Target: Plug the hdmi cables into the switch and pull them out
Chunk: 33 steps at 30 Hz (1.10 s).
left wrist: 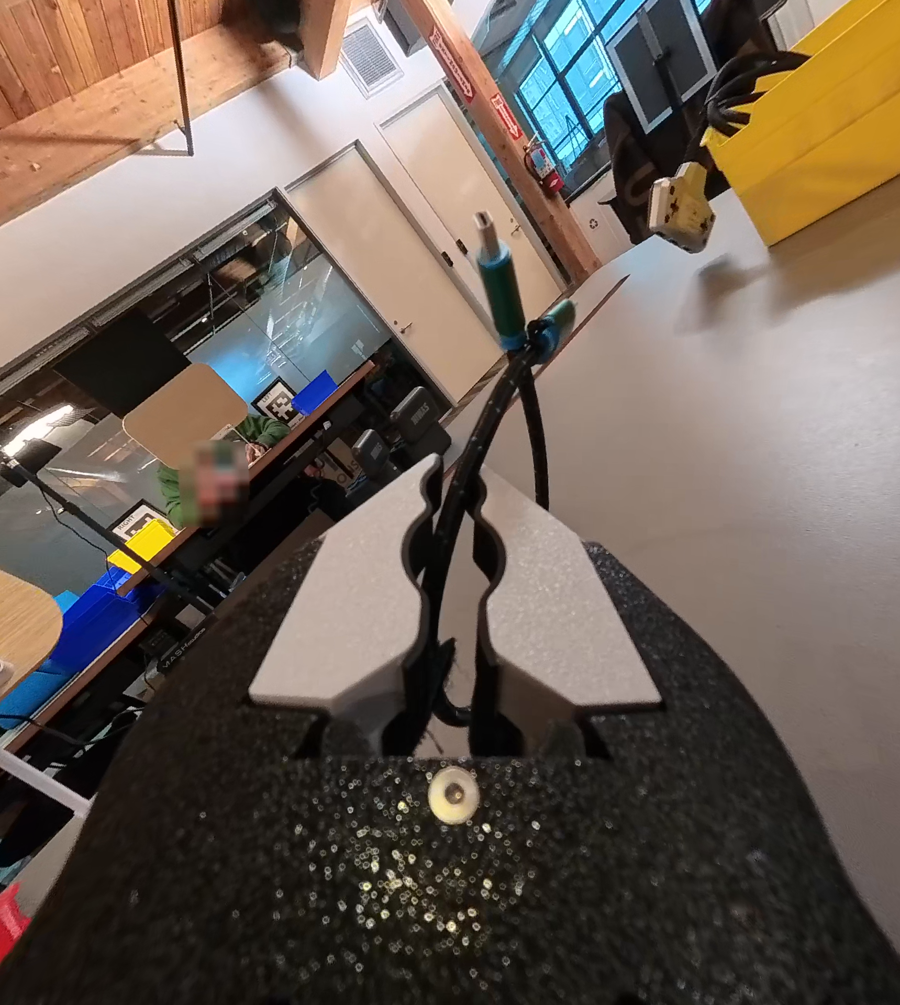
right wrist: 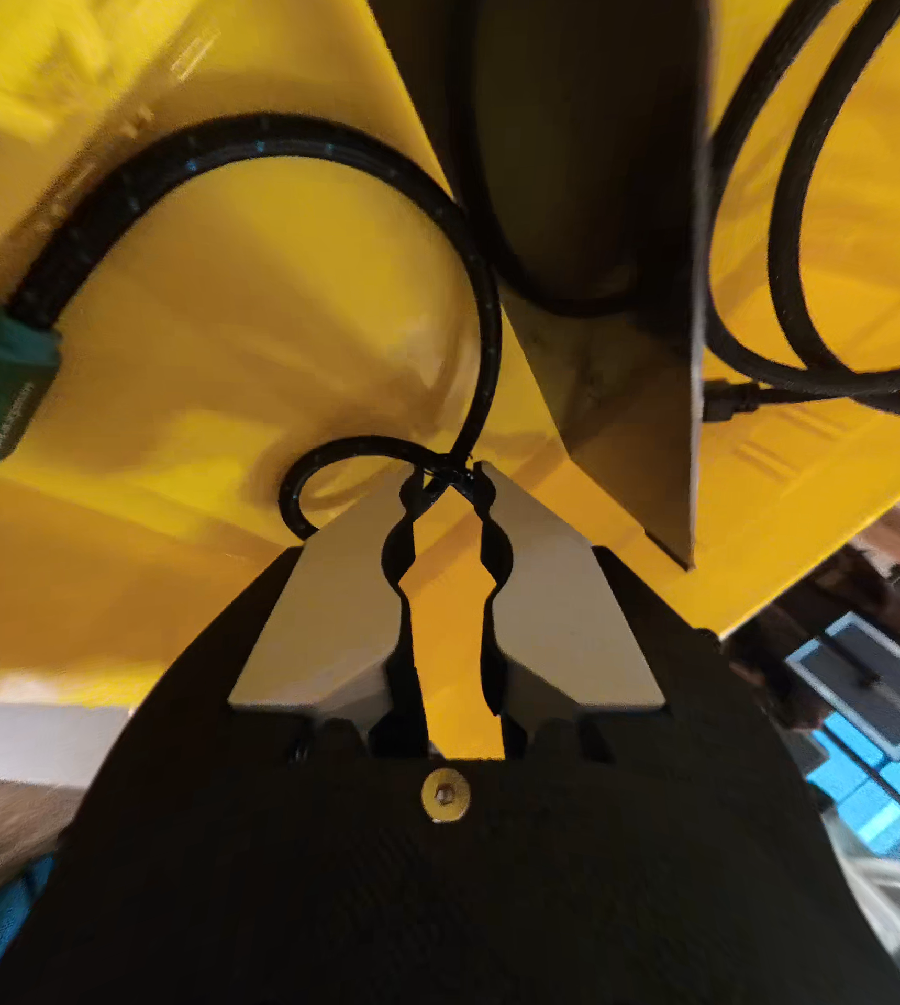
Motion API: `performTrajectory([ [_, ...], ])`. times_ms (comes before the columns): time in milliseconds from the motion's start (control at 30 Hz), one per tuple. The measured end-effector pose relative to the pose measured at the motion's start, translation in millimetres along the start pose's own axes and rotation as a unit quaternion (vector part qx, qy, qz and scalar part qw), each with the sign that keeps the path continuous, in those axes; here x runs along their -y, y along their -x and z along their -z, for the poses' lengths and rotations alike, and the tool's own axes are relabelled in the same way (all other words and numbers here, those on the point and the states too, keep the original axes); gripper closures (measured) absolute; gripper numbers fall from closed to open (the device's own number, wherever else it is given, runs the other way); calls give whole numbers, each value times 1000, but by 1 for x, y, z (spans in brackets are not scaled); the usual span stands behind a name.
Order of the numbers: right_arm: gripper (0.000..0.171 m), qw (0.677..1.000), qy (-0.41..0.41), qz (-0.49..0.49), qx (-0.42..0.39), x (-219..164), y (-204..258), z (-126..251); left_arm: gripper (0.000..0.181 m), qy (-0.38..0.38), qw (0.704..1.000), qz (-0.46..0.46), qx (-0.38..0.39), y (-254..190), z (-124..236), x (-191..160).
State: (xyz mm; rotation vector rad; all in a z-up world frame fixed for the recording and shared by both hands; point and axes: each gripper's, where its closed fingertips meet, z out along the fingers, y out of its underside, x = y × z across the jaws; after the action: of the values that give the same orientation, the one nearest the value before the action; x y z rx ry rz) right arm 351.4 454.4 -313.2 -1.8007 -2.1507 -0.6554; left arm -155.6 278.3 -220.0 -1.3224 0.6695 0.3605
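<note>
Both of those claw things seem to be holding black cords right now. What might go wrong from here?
1. The left gripper pinches the bundled black braided cable low down, so its green metal plug waves free and may be hard to aim.
2. The right gripper catches a looped black cable only at its fingers' tips inside the yellow plastic bin; it could slip or snag neighbouring cables.
</note>
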Motion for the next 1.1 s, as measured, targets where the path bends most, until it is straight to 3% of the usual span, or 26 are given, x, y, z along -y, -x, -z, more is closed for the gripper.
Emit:
performTrajectory([
  [133,115,995,62,-67,36,-15,-8,36,176,0,1000,0,-4,-2,0,0],
  [200,114,984,139,-105,37,-34,-15,69,176,-1,1000,0,-5,-2,0,0],
  [267,117,976,188,-107,-35,-39,-39,108,176,-2,1000,0,-8,-3,0,1],
  [300,119,977,171,-107,-75,-24,-52,127,176,-4,1000,0,-9,-4,0,2],
  [333,119,981,121,-109,-103,6,-60,141,177,-7,1000,-2,-11,-5,0,3],
  [400,118,985,-50,-86,-143,101,-66,170,178,-18,1000,-13,-17,-9,1,8],
  [500,112,942,-295,-2,-162,253,-32,222,178,-29,998,-37,-34,-19,3,16],
  [600,100,910,-364,100,-174,350,20,240,178,-44,996,-62,-52,-31,6,24],
  [700,99,896,-355,173,-204,403,46,226,178,-79,990,-80,-89,-46,11,32],
  [767,109,897,-346,186,-203,420,50,214,177,-83,989,-78,-96,-48,13,33],
  [833,141,895,-364,183,-181,429,55,211,177,-89,989,-72,-97,-47,14,35],
  [867,147,897,-365,187,-167,429,58,209,174,-91,989,-71,-91,-45,15,36],
  [967,156,899,-340,202,-190,416,51,206,111,-120,991,-60,-24,-20,19,55],
  [1000,156,899,-328,207,-203,408,47,207,98,-127,990,-52,-9,-15,21,59],
  [1100,157,908,-290,197,-231,367,30,215,85,-134,990,-35,5,-8,23,61],
])
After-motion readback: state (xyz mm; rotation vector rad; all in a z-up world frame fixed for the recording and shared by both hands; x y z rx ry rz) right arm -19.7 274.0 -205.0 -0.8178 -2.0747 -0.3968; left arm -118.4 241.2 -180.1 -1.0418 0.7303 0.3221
